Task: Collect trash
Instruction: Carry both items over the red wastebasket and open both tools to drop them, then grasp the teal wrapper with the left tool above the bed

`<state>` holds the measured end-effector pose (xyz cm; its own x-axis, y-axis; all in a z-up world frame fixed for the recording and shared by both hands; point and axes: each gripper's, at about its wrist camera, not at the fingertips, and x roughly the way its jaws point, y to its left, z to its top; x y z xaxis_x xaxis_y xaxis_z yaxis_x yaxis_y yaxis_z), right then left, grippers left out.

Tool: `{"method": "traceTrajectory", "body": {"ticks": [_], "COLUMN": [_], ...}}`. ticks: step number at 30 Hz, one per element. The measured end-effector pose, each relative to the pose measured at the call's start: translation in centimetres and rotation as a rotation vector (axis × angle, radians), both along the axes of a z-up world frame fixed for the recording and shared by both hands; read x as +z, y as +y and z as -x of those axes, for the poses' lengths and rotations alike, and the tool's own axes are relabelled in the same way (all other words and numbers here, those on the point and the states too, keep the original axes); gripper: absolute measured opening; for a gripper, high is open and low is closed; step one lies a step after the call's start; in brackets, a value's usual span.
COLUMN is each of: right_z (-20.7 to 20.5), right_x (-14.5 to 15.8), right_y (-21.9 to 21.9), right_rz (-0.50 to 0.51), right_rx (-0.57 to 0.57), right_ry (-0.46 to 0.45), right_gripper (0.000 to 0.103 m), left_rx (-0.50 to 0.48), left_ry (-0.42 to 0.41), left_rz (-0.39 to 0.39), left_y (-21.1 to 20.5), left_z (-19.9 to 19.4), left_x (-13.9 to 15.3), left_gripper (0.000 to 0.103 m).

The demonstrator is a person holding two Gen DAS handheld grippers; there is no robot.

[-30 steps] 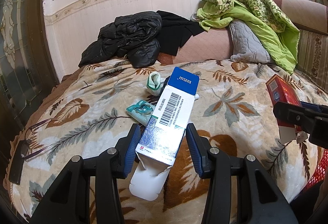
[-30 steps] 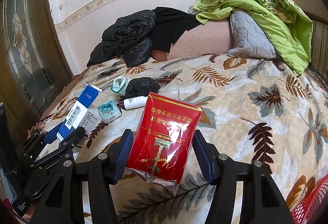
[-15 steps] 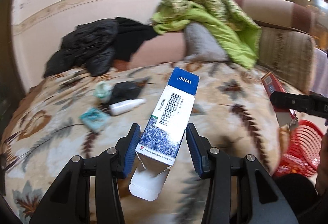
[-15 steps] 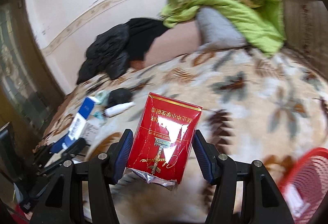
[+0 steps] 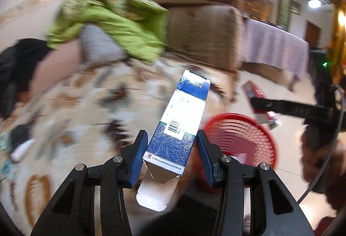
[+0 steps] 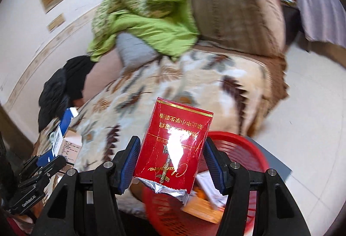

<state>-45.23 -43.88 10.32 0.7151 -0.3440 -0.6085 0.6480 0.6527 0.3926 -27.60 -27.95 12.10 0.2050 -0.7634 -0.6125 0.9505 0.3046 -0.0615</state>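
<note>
My left gripper (image 5: 170,158) is shut on a blue and white carton (image 5: 181,125), held over the bed's edge beside a red basket (image 5: 242,138) on the floor. My right gripper (image 6: 170,160) is shut on a red cigarette pack (image 6: 175,143), held above the same red basket (image 6: 244,151), which holds some cardboard and paper. In the left wrist view the right gripper (image 5: 259,104) and the pack show above the basket. In the right wrist view the left gripper (image 6: 41,166) and its carton (image 6: 62,130) show at the lower left.
A leaf-patterned blanket (image 6: 164,84) covers the bed. Green bedding (image 5: 108,17), a grey pillow (image 5: 97,43) and black clothes (image 6: 62,86) lie at the back. A brown sofa arm (image 6: 235,13) stands behind. A white bottle (image 5: 21,149) and other small items lie at the far left.
Both grippers have swung right with their items, from over the bed's middle to its edge. The red basket has come into view under them.
</note>
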Motion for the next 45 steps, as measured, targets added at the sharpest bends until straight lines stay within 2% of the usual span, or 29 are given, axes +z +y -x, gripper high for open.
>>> {"method": "traceTrajectory", "body": {"ticks": [6, 7, 9, 14, 17, 25, 32, 36, 40, 43, 45], "right_z": [2.2, 2.3, 2.7, 2.8, 1.2, -8.8, -18.9, -23.6, -28.1, -30.0, -30.4], "right_x": [-2.0, -2.2, -2.3, -1.8, -1.5, 0.3, 1.4, 0.9, -0.1, -1.1, -1.7], "right_y": [-1.9, -2.1, -2.5, -2.3, -1.7, 4.7, 12.0, 15.1, 17.7, 19.2, 19.7], "right_rz": [-0.062, -0.07, -0.07, -0.041, -0.053, -0.012, 0.03, 0.0, -0.05, -0.073, -0.076], "right_rx": [-0.03, -0.034, -0.052, -0.037, 0.007, 0.286, 0.504, 0.586, 0.626, 0.658, 0.673], "right_ry": [-0.012, -0.008, -0.007, -0.022, -0.041, -0.045, -0.023, -0.01, -0.009, -0.004, -0.002], "right_gripper": [0.066, 0.067, 0.07, 0.071, 0.071, 0.071, 0.071, 0.071, 0.071, 0.071, 0.071], "left_rx": [-0.146, -0.156, -0.14, -0.093, -0.037, 0.208, 0.536, 0.769, 0.993, 1.074, 1.091], "left_ry": [0.111, 0.122, 0.126, 0.113, 0.104, 0.097, 0.154, 0.202, 0.287, 0.355, 0.396], "left_rz": [-0.098, -0.114, -0.122, -0.089, -0.069, -0.057, -0.04, -0.041, -0.074, -0.062, -0.055], "left_y": [-7.0, -7.9, -8.5, -7.2, -5.1, 3.3, 13.5, 19.7, 24.7, 26.4, 26.4], "left_z": [3.1, 3.5, 3.6, 2.6, 0.8, -6.5, -16.0, -21.5, -27.6, -31.2, -33.2], "left_x": [-1.7, -2.0, -2.2, -1.7, -1.1, -0.9, -2.0, -3.2, -5.1, -6.3, -7.1], "left_gripper": [0.045, 0.052, 0.063, 0.063, 0.063, 0.064, 0.064, 0.064, 0.065, 0.065, 0.065]}}
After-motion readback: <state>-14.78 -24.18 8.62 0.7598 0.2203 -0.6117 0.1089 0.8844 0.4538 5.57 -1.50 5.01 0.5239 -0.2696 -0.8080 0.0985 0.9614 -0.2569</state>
